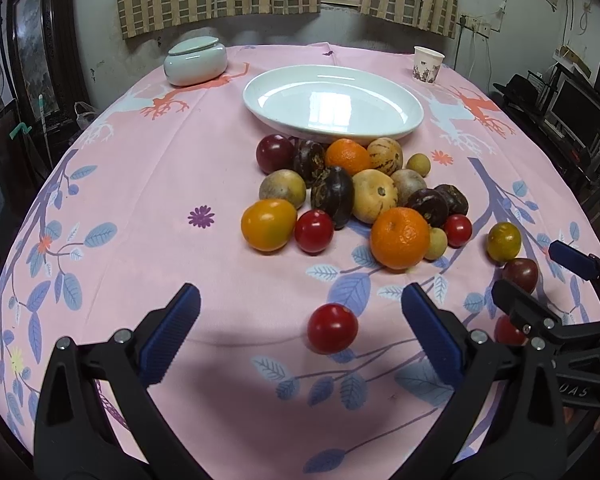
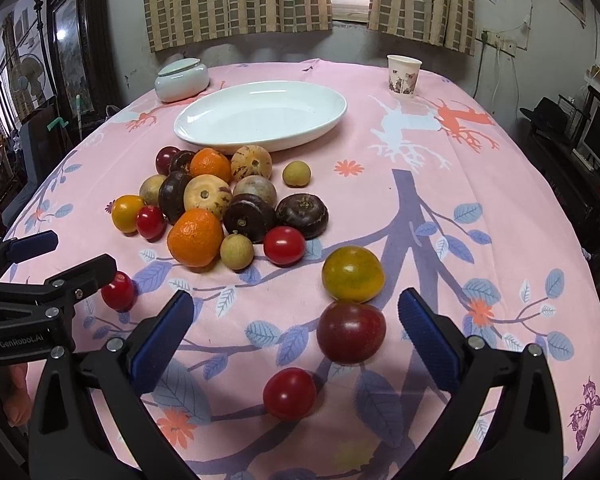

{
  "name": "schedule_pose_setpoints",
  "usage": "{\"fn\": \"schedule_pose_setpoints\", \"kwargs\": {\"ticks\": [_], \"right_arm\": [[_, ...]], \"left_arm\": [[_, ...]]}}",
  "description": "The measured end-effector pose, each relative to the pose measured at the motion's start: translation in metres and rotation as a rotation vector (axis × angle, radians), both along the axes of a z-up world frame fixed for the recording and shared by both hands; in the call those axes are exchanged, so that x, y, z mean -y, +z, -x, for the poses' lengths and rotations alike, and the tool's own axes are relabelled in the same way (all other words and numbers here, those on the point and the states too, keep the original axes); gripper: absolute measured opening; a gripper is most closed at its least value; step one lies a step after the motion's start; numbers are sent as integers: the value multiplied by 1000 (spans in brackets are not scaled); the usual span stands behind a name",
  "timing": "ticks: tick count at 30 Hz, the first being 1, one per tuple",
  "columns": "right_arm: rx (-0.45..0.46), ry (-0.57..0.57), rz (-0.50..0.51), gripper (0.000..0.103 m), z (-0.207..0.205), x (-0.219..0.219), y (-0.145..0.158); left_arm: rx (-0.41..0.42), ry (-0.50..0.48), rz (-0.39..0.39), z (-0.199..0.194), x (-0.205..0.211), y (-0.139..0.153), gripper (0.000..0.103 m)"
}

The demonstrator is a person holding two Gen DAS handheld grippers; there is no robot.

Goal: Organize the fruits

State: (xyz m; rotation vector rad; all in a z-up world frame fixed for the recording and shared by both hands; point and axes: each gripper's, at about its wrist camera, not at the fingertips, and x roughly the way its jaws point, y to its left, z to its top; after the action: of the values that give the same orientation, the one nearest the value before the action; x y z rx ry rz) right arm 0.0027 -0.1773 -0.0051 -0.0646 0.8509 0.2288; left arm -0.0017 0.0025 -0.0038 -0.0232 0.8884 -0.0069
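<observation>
A heap of mixed fruit (image 1: 360, 192) lies on the pink cloth in front of an empty white oval plate (image 1: 332, 100); both also show in the right wrist view, the heap (image 2: 220, 200) and the plate (image 2: 260, 114). My left gripper (image 1: 300, 320) is open, and a red tomato (image 1: 332, 328) lies between its fingers. My right gripper (image 2: 296, 328) is open around a dark red tomato (image 2: 351, 331), with a small red tomato (image 2: 289, 393) nearer and a yellow-green tomato (image 2: 353, 274) beyond. The right gripper (image 1: 540, 276) shows at the right of the left view.
A pale lidded jar (image 1: 196, 62) stands at the back left and a paper cup (image 1: 428, 64) at the back right. The round table's edge curves close on both sides. Dark furniture and monitors (image 1: 580, 116) stand to the right.
</observation>
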Motion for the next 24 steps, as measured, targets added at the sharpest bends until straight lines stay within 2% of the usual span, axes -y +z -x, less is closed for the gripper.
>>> {"fn": "schedule_pose_setpoints", "kwargs": {"ticks": [24], "right_arm": [[-11,1,-10,102,0,-1,-3]], "left_arm": [[-18,7,16,-1,2,-2,101]]}}
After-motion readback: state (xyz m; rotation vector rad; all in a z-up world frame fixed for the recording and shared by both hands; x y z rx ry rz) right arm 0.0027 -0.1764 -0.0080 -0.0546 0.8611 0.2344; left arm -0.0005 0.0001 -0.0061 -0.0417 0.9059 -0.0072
